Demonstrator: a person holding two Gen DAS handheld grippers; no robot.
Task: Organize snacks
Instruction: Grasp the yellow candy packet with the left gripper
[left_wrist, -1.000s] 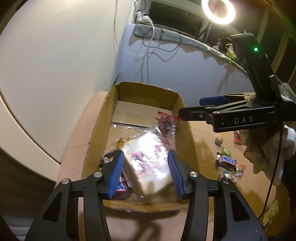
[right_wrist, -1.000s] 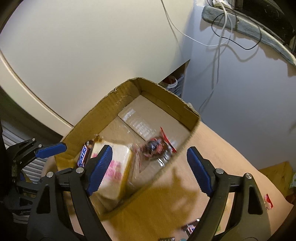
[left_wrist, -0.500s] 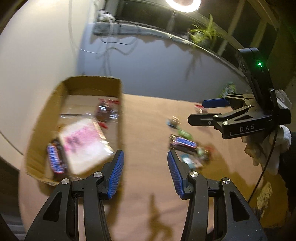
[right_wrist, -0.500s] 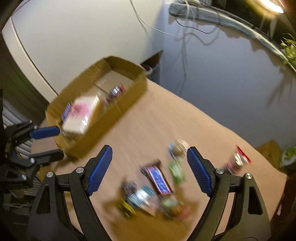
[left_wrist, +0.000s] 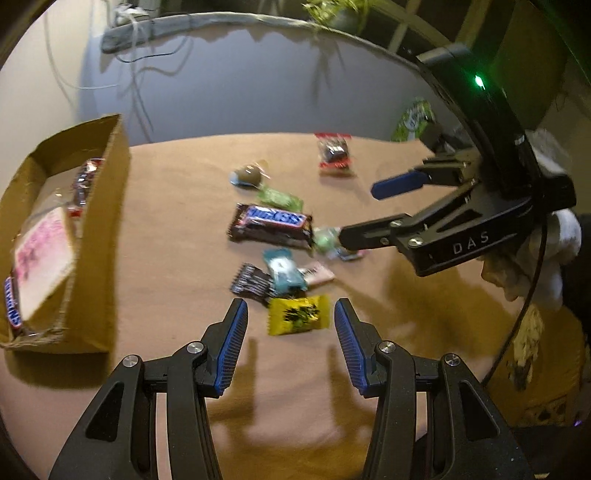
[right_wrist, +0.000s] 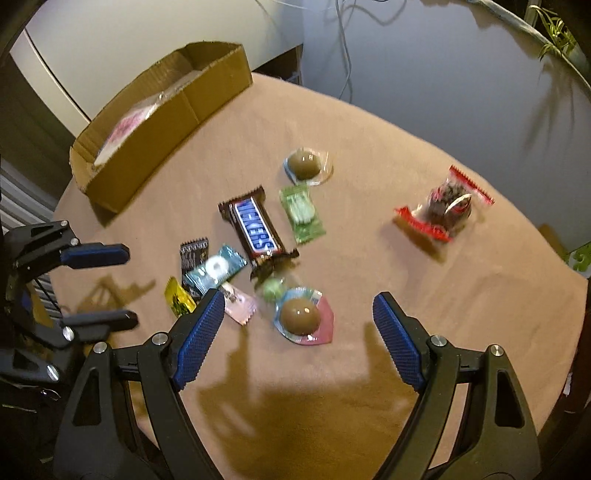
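Both hands are over the loose pile now, nothing picked up yet. The left hand-held gripper (left_wrist: 291, 332) is released with a moderate gap, and the yellow candy (left_wrist: 298, 314) lies on the tabletop (left_wrist: 192, 221) right between its tips, a touch toward 12 o'clock. Its long axis runs 9 to 3, across the jaws, so a pinch would land on the crimped ends unless the wrist rolls. That's my guess for the next grab, and the left is clearly the nearer one to it.

The right hand-held gripper (right_wrist: 298, 325) is released too, jaws spread wide, empty. The chocolate dome (right_wrist: 298, 314) in its clear blister sits between its tips, slightly left of centre. It's round, so direction doesn't matter much there.

Texture-wise it's mostly crinkly foil and plastic film: the Snickers bar (right_wrist: 255, 229) is long and glossy, running roughly 11 to 5 in the right view, with a soft green pouch (right_wrist: 302, 214) beside it. The tabletop looks like matte felt.

The cardboard box (left_wrist: 99, 236) sits at 9 o'clock from the left gripper, corrugated, with a few snacks already inside.
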